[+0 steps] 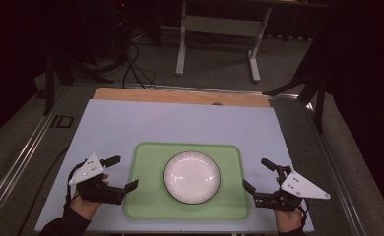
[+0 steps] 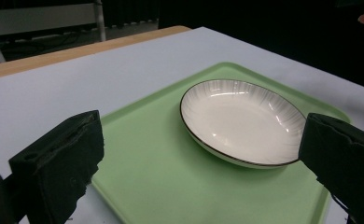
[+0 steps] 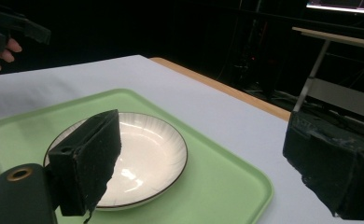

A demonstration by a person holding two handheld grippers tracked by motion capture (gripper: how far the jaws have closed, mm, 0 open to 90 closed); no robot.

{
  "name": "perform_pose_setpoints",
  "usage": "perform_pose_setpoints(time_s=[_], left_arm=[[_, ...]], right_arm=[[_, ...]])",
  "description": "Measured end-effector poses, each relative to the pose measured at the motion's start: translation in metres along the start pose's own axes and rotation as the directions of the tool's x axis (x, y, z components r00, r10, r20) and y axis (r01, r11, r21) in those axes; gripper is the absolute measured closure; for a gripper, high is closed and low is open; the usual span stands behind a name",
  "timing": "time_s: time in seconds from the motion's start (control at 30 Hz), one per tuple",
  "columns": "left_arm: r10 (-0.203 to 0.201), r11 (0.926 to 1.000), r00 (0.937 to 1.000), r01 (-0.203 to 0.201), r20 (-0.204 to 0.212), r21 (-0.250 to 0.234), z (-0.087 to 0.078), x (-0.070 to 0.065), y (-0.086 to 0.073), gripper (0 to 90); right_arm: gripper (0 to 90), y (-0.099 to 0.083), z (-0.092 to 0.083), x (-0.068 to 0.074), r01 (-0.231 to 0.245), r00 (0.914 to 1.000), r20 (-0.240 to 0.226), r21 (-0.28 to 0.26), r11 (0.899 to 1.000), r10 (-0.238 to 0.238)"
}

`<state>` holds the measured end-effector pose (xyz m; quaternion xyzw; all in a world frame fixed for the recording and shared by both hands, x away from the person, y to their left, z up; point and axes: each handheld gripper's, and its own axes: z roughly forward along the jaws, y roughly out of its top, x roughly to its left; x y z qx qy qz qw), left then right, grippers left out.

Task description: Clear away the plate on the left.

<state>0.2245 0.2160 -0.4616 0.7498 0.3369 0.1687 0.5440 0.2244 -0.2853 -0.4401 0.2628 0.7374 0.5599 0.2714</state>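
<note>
Nearest us, our left gripper and right gripper flank the green tray on the counter, fingers spread wide apart, holding and touching nothing. The white bowl sits centred on the tray. We judge that a one-sided pinch on its thin, sloped rim could tip it or skid it across the smooth tray.

A flat wooden table carries a pale white sheet covering nearly all its top, bare wood left along the far edge. A light green rectangular plastic tray lies on the sheet, between the left gripper and right gripper.
</note>
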Motion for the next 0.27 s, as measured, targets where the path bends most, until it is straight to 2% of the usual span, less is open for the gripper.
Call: perform_pose_setpoints(time_s=[0.07, 0.27], left_arm=[[-0.015, 0.9998, 0.9998, 0.015, 0.009, 0.008, 0.0003, 0.001, -0.0008, 0.7], [-0.012, 0.9997, 0.9998, 0.012, 0.013, 0.022, 0.0019, 0.0003, -0.0025, 0.7]], right_arm=[[11.1, -0.0003, 0.0, -0.0004, -0.002, 1.0, 0.004, 0.003, 1.0, 0.002], [11.2, -0.0009, 0.003, 0.0018, 0.01, 0.9998, 0.017, 0.026, 1.0, -0.011]])
